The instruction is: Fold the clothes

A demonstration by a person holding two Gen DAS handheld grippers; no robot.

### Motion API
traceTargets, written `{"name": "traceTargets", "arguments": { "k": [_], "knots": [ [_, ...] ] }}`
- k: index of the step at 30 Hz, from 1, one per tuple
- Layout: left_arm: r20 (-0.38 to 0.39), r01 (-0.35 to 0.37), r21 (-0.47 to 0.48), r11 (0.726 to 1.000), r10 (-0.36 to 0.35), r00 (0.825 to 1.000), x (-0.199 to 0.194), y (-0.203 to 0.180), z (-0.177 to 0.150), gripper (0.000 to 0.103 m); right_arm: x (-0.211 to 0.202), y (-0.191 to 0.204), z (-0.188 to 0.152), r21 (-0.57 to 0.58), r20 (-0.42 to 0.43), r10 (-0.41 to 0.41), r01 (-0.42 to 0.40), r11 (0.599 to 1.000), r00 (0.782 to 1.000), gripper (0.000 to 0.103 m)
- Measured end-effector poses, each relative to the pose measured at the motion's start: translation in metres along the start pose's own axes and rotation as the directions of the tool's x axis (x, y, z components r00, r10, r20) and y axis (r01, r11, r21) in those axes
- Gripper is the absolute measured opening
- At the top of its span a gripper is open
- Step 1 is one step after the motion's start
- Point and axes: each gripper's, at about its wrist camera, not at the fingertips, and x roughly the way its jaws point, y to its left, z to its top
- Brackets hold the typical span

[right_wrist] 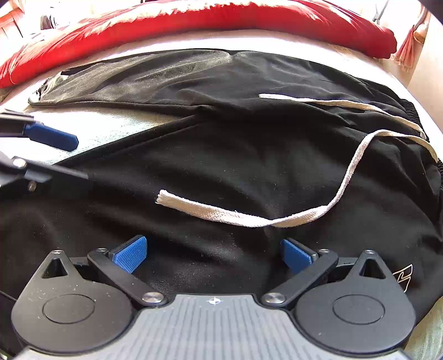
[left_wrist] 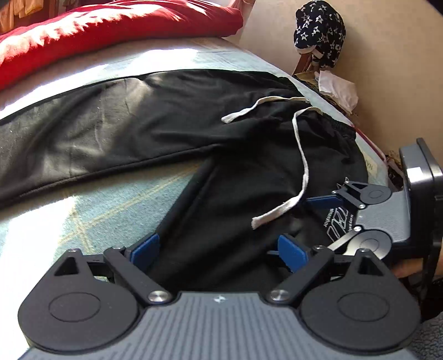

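Note:
Black sweatpants with a white drawstring lie spread on a pale blue bedsheet. One leg stretches left and the other runs toward me. My left gripper is open, its blue pads on either side of the near leg, low over the cloth. My right gripper is open too, just over the sweatpants below the drawstring, near a white logo. Each gripper shows in the other's view: the right gripper at the right, the left gripper at the left edge.
A red blanket lies bunched along the far side of the bed, also seen as the red blanket. A dark star-patterned cloth hangs by the beige wall, with white crumpled paper below it at the bed's right edge.

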Motion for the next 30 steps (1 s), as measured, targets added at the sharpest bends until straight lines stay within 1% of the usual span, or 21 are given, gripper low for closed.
{"name": "traceTargets", "arguments": {
  "k": [2, 3, 8, 11, 15, 18, 22, 24, 25, 27, 30],
  "knots": [
    [-0.014, 0.049, -0.046, 0.998, -0.049, 0.999, 0.009, 0.000, -0.007, 0.093, 0.001, 0.001, 0.000, -0.002, 0.000, -0.008, 0.008, 1.000, 1.000, 0.103],
    [-0.019, 0.058, -0.064, 0.996, -0.060, 0.998, 0.012, 0.001, -0.010, 0.093, 0.002, 0.001, 0.000, -0.004, -0.001, -0.013, 0.013, 1.000, 1.000, 0.103],
    [-0.010, 0.013, -0.094, 0.995, -0.014, 1.000, 0.021, 0.016, -0.009, 0.093, 0.003, -0.001, -0.001, 0.008, 0.008, -0.011, 0.011, 1.000, 1.000, 0.103],
    [0.008, 0.010, -0.111, 0.994, -0.009, 1.000, 0.023, 0.024, -0.006, 0.093, 0.002, -0.001, -0.003, 0.009, 0.024, -0.011, 0.010, 1.000, 1.000, 0.103],
    [0.030, -0.009, -0.102, 0.995, 0.012, 0.999, 0.025, 0.023, -0.004, 0.093, 0.001, -0.001, -0.008, -0.004, 0.055, -0.010, 0.011, 1.000, 0.998, 0.103],
    [0.044, -0.039, -0.089, 0.995, 0.044, 0.998, 0.025, 0.021, -0.003, 0.093, 0.000, -0.002, -0.011, -0.011, 0.079, -0.004, 0.005, 1.000, 0.997, 0.103],
    [0.079, -0.061, -0.115, 0.991, 0.071, 0.994, 0.014, 0.024, -0.004, 0.093, -0.004, 0.001, -0.007, -0.033, 0.077, -0.014, 0.017, 0.999, 0.997, 0.103],
    [0.114, -0.093, -0.122, 0.988, 0.107, 0.988, 0.001, 0.027, -0.005, 0.093, -0.009, 0.003, -0.002, -0.042, 0.076, -0.012, 0.016, 0.999, 0.997, 0.103],
    [0.131, -0.114, -0.131, 0.985, 0.132, 0.983, -0.006, 0.030, -0.006, 0.093, -0.014, 0.005, 0.000, -0.057, 0.093, 0.008, -0.002, 0.998, 0.996, 0.103],
    [0.166, -0.169, -0.162, 0.972, 0.195, 0.967, -0.023, 0.038, -0.008, 0.093, -0.022, 0.008, 0.007, -0.092, 0.122, 0.049, -0.038, 0.995, 0.991, 0.103],
    [0.195, -0.238, -0.218, 0.947, 0.281, 0.940, -0.045, 0.052, -0.016, 0.093, -0.017, 0.021, 0.021, -0.165, 0.135, 0.115, -0.092, 0.982, 0.984, 0.103]
  ]
}}
